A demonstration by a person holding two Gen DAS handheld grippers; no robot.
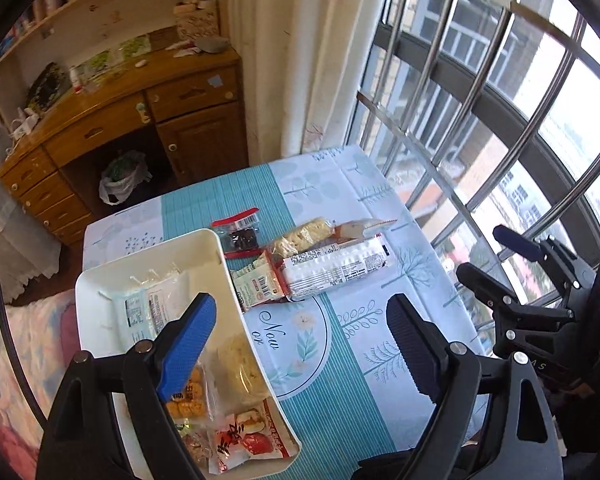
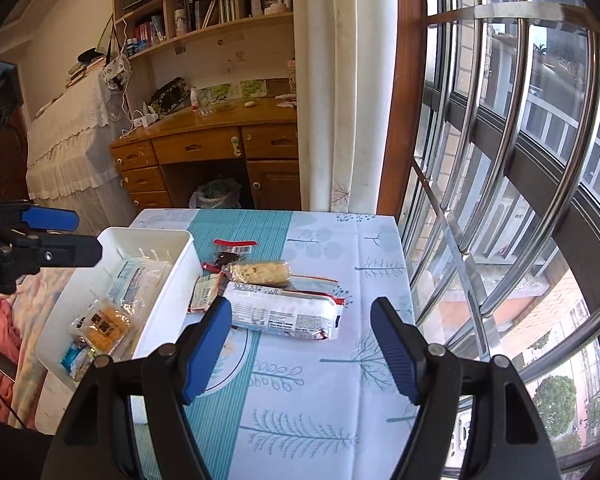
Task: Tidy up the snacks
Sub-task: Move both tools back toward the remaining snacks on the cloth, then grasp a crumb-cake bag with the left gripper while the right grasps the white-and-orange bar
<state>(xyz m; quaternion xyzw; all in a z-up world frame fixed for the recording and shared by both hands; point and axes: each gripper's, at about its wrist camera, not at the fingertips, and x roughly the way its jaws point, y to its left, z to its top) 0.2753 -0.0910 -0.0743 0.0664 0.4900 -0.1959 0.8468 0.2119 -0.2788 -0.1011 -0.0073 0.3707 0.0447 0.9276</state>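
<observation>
The left gripper [image 1: 300,344] fills the bottom of its picture, and its black arms hide the near end of the white bin [image 1: 100,280]. Its blue pads are wide apart with nothing between them. One pad hangs over the bin and the other over the tablecloth [image 1: 340,380]. The right gripper [image 2: 302,346] is also spread apart and empty, low in its own picture, over the cloth.

The bin is smooth white plastic with round corners. It sits at the left of both pictures. Inside lie crinkly clear packets: a pale blue and white one [image 1: 140,312], orange round crackers [image 1: 188,400], a bumpy yellow cake [image 1: 240,364] and a red and white bag [image 1: 252,436]. The red bag has big writing on it, but the words are too blurry to read.

More snacks lie in a little pile in the middle of the table, just beside the bin. The long white wrapper [image 2: 284,312] shows a block of tiny print that is too small to read. Behind it is a lumpy rice bar [image 2: 260,272] in clear wrap, and a red-topped bag [image 2: 232,250] with a barcode and something dark inside.

The cloth is blue and white with trees. It says "Now" in curly letters [image 1: 276,330].
</observation>
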